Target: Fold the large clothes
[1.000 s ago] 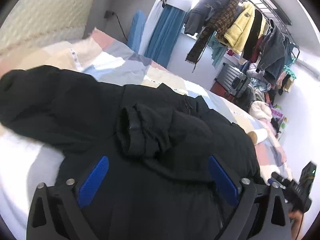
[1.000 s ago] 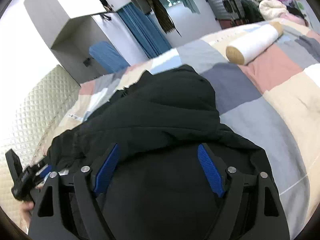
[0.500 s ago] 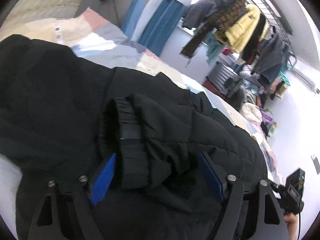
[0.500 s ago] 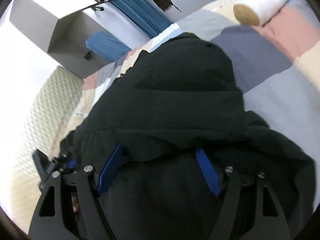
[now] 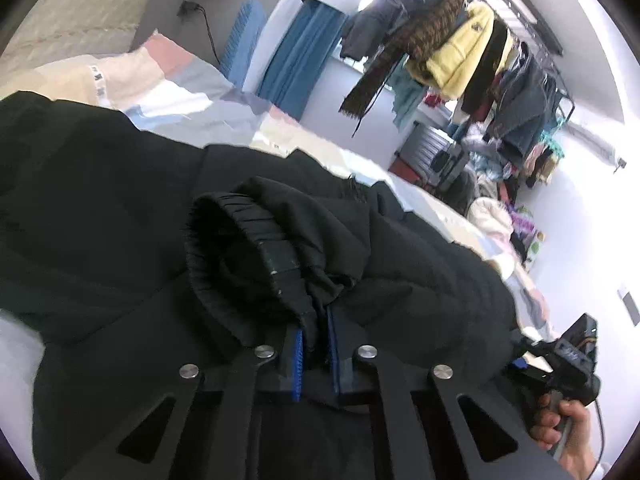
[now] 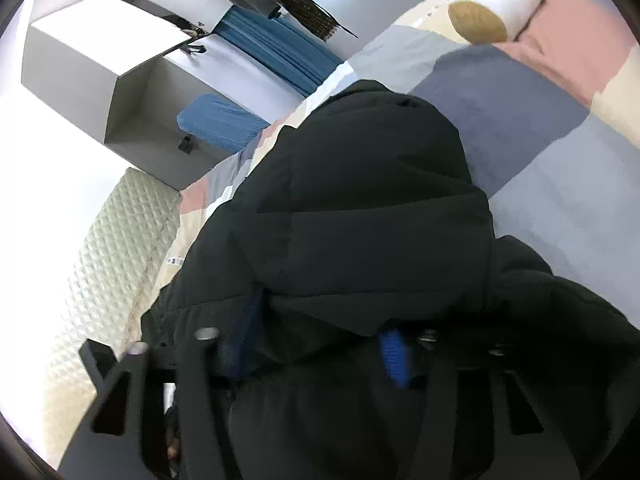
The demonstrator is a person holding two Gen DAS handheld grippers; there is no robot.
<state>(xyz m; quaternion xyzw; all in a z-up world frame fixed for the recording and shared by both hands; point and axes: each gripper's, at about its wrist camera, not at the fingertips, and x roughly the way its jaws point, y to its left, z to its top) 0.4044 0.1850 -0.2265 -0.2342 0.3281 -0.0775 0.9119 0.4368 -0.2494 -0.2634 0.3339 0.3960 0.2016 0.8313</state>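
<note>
A black puffy jacket (image 5: 120,208) lies spread over the bed. In the left wrist view my left gripper (image 5: 315,346) is shut on the fabric just behind the ribbed sleeve cuff (image 5: 240,248), which stands bunched up in front of the pads. In the right wrist view my right gripper (image 6: 316,350) is closing its jaws around a thick fold of the jacket (image 6: 360,208). The fold bulges between the blue pads (image 6: 394,356), and the left finger is blurred. A hand (image 5: 564,436) holds the right gripper's body (image 5: 560,360) at the left view's lower right.
The bed has a patchwork quilt (image 6: 540,152) in grey, pink and cream. A white bolster (image 6: 504,4) lies at its far end. A quilted headboard (image 6: 112,264) stands to the left. A crowded clothes rack (image 5: 460,52) hangs beyond the bed.
Both grippers sank onto the jacket. The left jaws went from wide open to shut behind the sleeve cuff. The right jaws narrowed around a fold of the jacket.
</note>
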